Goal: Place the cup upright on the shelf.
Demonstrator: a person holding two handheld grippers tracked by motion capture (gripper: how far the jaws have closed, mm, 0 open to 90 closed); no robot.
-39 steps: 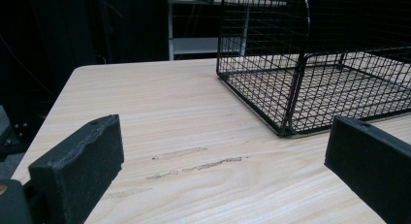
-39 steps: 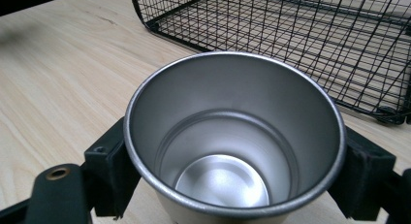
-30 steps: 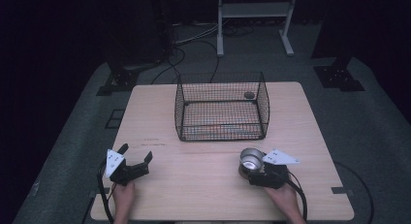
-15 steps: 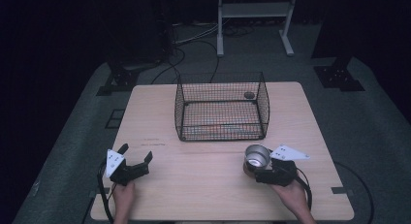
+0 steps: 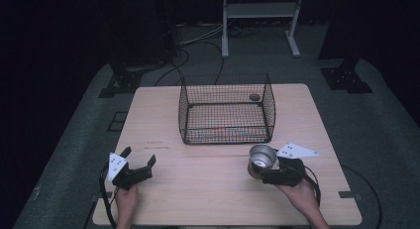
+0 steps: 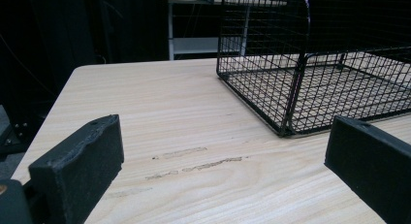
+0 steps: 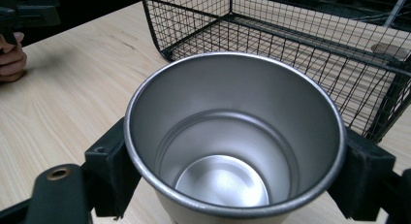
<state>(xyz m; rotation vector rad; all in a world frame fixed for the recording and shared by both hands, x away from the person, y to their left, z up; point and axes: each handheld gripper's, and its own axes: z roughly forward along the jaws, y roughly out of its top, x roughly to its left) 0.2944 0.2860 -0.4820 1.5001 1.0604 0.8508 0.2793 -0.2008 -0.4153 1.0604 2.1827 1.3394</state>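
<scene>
My right gripper (image 7: 232, 185) has its jaws clamped on the steel cup (image 7: 235, 136), one pad each side just under the rim, cup upright w/ mouth up, near the front of the wire basket (image 5: 225, 110). I'd judge the step as carrying it into the basket: keep it level, clear the front wall, lower before letting go. Left gripper (image 5: 141, 164) sits w/ jaws wide apart, nothing between, over bare desk (image 6: 160, 112). Right gripper view shows the cup is empty inside; high view gives cup-to-basket spacing and a small round thing (image 5: 254, 97) at the basket's back.
</scene>
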